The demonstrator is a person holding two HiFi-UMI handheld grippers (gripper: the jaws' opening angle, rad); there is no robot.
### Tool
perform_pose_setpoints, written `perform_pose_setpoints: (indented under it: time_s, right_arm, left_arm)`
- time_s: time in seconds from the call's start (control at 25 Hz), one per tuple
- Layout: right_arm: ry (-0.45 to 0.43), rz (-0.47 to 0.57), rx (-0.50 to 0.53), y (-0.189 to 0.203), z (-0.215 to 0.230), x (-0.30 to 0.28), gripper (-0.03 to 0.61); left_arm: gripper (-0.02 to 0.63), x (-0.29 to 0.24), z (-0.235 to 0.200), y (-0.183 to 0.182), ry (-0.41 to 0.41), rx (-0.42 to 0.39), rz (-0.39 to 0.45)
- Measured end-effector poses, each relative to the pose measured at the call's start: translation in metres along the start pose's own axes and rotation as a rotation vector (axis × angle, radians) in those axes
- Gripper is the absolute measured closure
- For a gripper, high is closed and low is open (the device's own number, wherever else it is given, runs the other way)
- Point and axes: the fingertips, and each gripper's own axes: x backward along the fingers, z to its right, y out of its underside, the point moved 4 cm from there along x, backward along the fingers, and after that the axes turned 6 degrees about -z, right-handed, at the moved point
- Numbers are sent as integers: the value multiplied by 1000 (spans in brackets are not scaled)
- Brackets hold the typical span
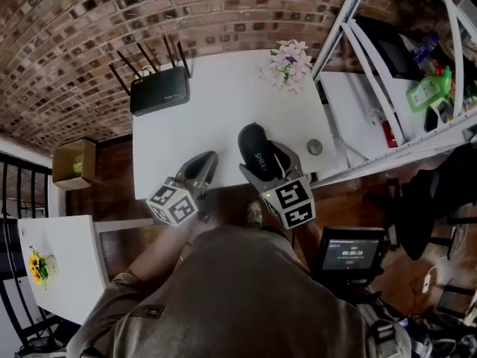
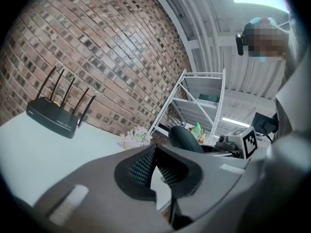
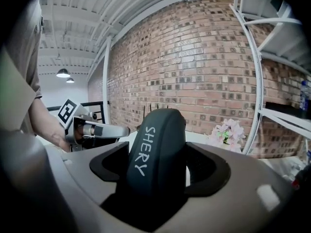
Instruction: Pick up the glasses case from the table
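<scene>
Gripping the glasses case [image 1: 256, 151] with right claw [image 3: 157, 152], left claw [image 2: 155, 152] closed, empty

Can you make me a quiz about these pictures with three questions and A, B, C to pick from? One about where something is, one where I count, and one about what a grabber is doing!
1. Where is the black router?
A. on the white table, at its far left corner
B. on the metal shelf
C. on the floor

2. How many antennas does the router have?
A. two
B. four
C. six

3. What is the right gripper doing?
A. open and empty
B. shut on the glasses case
C. shut on a flower

Answers:
1 A: the head view shows it standing on the tabletop.
2 B: four thin rods stick up from it.
3 B: the right gripper view shows the dark case clamped between the jaws.
</scene>
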Motion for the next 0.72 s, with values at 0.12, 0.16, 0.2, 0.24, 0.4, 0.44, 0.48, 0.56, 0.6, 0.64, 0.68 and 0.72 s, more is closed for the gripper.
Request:
perform_pose_setpoints:
  time_s: [0.12,0.16,0.2,0.24,0.4,0.44,0.48,0.56,0.6,0.64,0.68,0.72]
  right_arm:
    - [0,6,0,4,-14,9,204]
    - [0,8,-1,5,-17,11,204]
    - [0,11,-1,5,-20,13,204]
    - [-1,12,-1,6,-22,16,204]
    - [5,26,-6,7,-27,23,204]
    - [10,31,-6,7,-27,25,204]
    - [14,36,-7,7,-27,26,204]
    - [20,41,-11,7,-26,29,206]
    - [21,43,-13,7,-25,31,206]
    - [23,44,-14,7,-24,32,206]
    - [25,44,-15,7,-23,33,206]
    - [27,44,-16,7,-22,34,206]
  left_arm:
    - [612,14,4,4,-3,4,-3]
    - [612,18,6,6,-2,3,-4]
    - [612,20,7,7,-1,2,-6]
    - [612,22,9,8,1,1,-7]
    - [612,25,16,11,12,-4,-8]
    - [612,24,18,12,16,-5,-8]
    - [612,23,20,12,20,-6,-9]
    - [612,22,24,11,29,-8,-10]
    - [612,20,26,11,33,-9,-10]
    - [612,19,27,11,37,-11,-11]
    - [612,17,28,10,40,-13,-11]
    - [612,16,29,10,44,-15,-12]
